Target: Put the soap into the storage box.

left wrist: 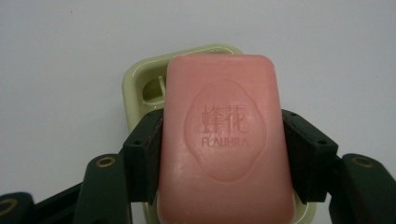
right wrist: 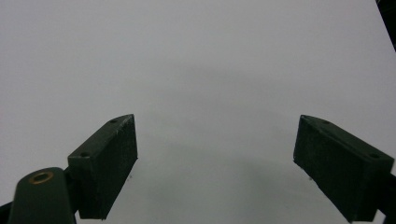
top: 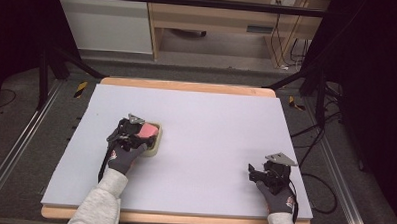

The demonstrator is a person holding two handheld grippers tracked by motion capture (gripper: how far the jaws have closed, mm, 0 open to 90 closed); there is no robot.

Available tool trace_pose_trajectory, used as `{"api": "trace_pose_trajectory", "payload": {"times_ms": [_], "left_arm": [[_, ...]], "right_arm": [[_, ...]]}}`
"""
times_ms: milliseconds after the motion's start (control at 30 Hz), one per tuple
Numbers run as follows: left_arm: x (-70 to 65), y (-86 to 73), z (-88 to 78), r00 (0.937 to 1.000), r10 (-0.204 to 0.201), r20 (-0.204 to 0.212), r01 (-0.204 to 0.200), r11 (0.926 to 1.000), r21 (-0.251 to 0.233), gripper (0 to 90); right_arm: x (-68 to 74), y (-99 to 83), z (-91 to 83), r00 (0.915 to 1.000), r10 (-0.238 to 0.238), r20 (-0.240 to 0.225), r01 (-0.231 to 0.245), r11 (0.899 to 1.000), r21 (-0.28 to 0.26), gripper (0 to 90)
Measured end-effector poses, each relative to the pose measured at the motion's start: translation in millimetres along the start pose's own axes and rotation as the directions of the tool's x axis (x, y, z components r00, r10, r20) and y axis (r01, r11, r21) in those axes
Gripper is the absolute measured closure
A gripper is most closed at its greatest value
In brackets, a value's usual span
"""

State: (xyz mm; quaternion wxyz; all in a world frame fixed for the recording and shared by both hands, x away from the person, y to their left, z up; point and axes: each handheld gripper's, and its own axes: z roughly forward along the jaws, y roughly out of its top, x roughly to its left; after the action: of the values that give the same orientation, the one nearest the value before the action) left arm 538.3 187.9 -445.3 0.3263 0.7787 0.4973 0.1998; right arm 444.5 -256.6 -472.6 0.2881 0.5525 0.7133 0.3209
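Left gripper view: pads [left wrist: 148, 154] pressed against both long sides of a pink soap bar [left wrist: 224, 135], clamped tight, stamped face up; underneath, a pale green soap dish [left wrist: 140, 79] with its slotted floor peeking past the bar's far left corner. Seemingly at or just above the dish, not clear whether resting or hovering. High view: left gripper [top: 135, 132] with bar and dish toward the left edge of the table [top: 211, 117], about midway between near and far edges. Right gripper view: fingers [right wrist: 109, 163] wide apart over bare white surface, nothing between. High view: right gripper [top: 257, 174] parked near the near right corner, well apart from the soap. By judgement: carrying done or nearly so, grip on the bar not yet released; left to do, settle the bar, open up, pull clear
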Motion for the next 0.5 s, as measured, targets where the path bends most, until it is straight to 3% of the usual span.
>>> {"api": "trace_pose_trajectory", "payload": {"times_ms": [267,500], "left_arm": [[-1.7,-1.5,3.9,0.9999,0.01,0.002,-0.01,0.9999,0.013,37.2],[0.0,-2.0,5.6,0.9999,-0.005,-0.009,0.005,0.9999,0.01,37.2]], "right_arm": [[0.3,0.0,0.0,1.0,0.0,0.002,0.0,1.0,0.0,13.8],[0.1,-0.1,0.2,1.0,-0.005,0.001,0.005,1.0,0.0,13.8]]}}
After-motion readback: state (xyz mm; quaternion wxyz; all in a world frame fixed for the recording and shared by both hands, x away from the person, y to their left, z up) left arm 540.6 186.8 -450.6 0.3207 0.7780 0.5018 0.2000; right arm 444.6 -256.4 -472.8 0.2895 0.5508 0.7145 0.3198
